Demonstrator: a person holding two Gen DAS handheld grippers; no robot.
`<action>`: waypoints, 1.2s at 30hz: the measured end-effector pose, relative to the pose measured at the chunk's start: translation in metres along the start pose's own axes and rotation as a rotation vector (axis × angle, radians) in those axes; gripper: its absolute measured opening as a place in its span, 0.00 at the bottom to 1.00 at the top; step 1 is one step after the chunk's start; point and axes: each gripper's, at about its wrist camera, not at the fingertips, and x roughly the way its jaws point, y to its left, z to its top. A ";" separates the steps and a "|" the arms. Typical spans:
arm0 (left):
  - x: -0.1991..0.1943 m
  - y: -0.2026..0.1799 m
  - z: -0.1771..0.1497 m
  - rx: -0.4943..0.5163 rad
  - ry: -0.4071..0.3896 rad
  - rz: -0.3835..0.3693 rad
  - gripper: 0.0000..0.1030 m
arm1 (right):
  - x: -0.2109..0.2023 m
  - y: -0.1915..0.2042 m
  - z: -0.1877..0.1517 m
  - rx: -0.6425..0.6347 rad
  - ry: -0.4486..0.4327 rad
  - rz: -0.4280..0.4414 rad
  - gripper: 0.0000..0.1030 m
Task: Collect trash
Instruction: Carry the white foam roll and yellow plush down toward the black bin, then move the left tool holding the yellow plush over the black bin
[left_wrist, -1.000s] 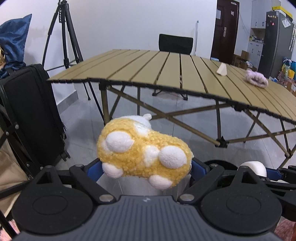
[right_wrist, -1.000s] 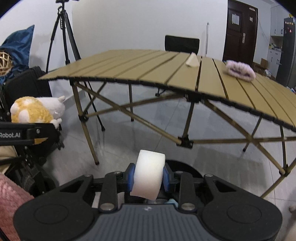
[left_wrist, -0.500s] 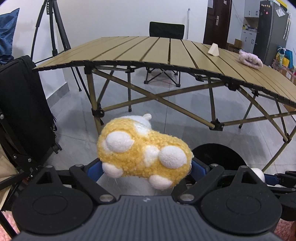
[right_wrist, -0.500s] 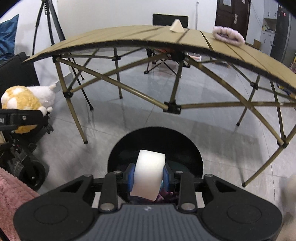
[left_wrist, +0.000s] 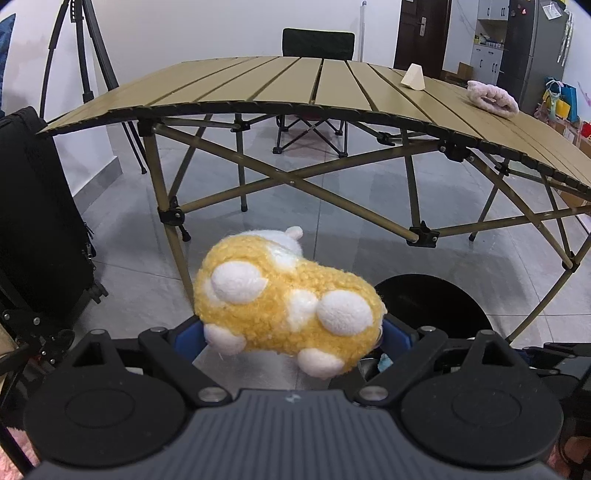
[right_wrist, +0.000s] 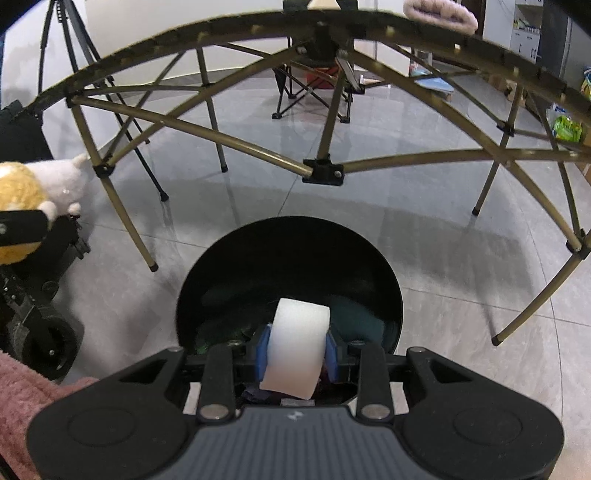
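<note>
Right gripper (right_wrist: 295, 352) fingers clamp a white foam block (right_wrist: 296, 349) low center, right over the black trash bin (right_wrist: 221, 266). Left gripper (left_wrist: 291, 338) grips a yellow plush toy (left_wrist: 288, 306). Nothing dropped yet; foam wedge (left_wrist: 413, 76) and pink fluffy cloth (left_wrist: 491, 99) wait on the surface (left_wrist: 258, 85), upper right.

Slatted folding table (left_wrist: 295, 85), black camp chair (left_wrist: 317, 35) behind — tripod (left_wrist: 86, 55), black suitcase (left_wrist: 33, 206)

Lighting: bright, even, indoor; soft shadows and glare on tiled floor (right_wrist: 424, 206); strong fisheye bowing of folding table (left_wrist: 295, 85); edges dark
</note>
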 end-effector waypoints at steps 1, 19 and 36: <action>0.002 -0.001 0.001 0.001 0.004 0.000 0.91 | 0.003 -0.002 0.001 0.004 0.001 -0.001 0.29; 0.043 -0.040 0.013 0.078 0.054 -0.027 0.91 | 0.040 -0.029 0.015 0.069 -0.014 0.009 0.99; 0.062 -0.083 0.023 0.138 0.064 -0.067 0.91 | 0.025 -0.080 0.008 0.171 -0.059 -0.043 1.00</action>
